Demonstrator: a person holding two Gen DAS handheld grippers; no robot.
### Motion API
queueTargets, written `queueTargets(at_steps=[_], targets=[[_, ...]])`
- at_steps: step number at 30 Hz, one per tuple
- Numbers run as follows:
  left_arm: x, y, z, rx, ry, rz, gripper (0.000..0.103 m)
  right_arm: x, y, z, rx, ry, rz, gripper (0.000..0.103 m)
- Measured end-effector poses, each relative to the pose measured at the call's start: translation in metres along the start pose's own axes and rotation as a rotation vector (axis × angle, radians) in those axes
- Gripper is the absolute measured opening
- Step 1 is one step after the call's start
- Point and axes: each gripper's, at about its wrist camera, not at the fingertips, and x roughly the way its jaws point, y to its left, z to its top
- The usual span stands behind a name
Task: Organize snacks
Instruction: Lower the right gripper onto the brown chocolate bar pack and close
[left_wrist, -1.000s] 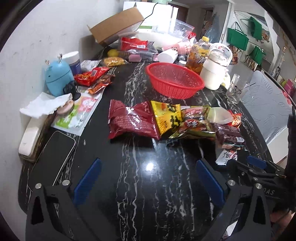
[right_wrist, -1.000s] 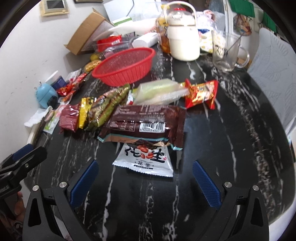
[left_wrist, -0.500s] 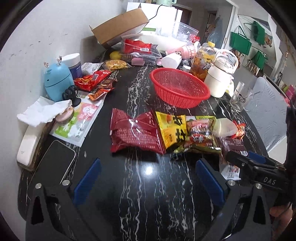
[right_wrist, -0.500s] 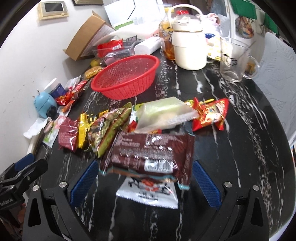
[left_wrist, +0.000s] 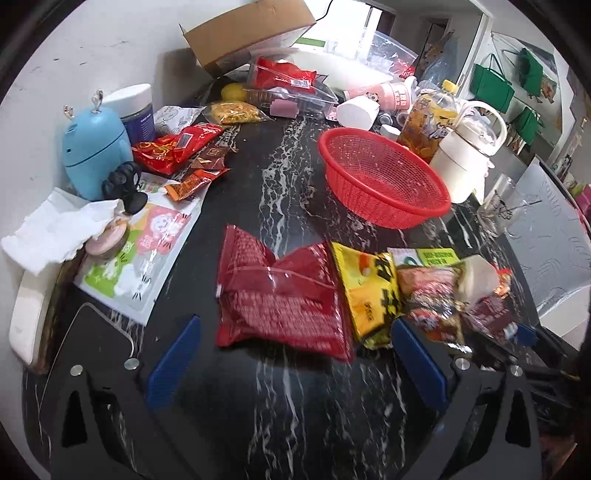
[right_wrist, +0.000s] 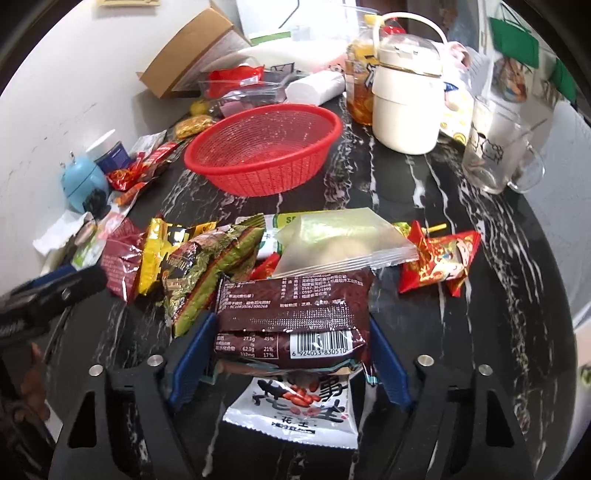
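Note:
A row of snack packets lies on the black marble table. In the left wrist view a dark red packet (left_wrist: 284, 295) and a yellow packet (left_wrist: 365, 291) lie just ahead of my open, empty left gripper (left_wrist: 295, 363). In the right wrist view my right gripper (right_wrist: 291, 356) has its blue pads on both sides of a brown packet (right_wrist: 291, 314), which lies over a white peanut packet (right_wrist: 295, 410); the jaws have narrowed around it. An empty red basket (right_wrist: 266, 155) stands behind the row and also shows in the left wrist view (left_wrist: 384, 177).
A cream kettle (right_wrist: 406, 99), a glass mug (right_wrist: 495, 155) and a drink bottle (left_wrist: 424, 122) stand behind the basket. A blue gadget (left_wrist: 94, 147), tissue (left_wrist: 51, 229), a phone (left_wrist: 92, 339) and more packets (left_wrist: 173, 147) sit at the left. A cardboard box (left_wrist: 243, 29) is at the back.
Both grippers moved forward toward the packets. The right gripper's jaws closed in from wide open around the brown packet. The left gripper stays open.

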Motion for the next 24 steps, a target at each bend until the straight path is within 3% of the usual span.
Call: queueTargets(at_steps=[10, 24], targets=[[0.030, -0.010, 0.006, 0.087, 0.057, 0.027, 0.103, -0.016, -0.008, 0.008, 0.016, -0.046, 0.046, 0.076], [0.043, -0.005, 0.006, 0.175, 0.090, 0.062, 0.103, -0.014, -0.015, 0.010, 0.050, -0.030, 0.083, 0.076]])
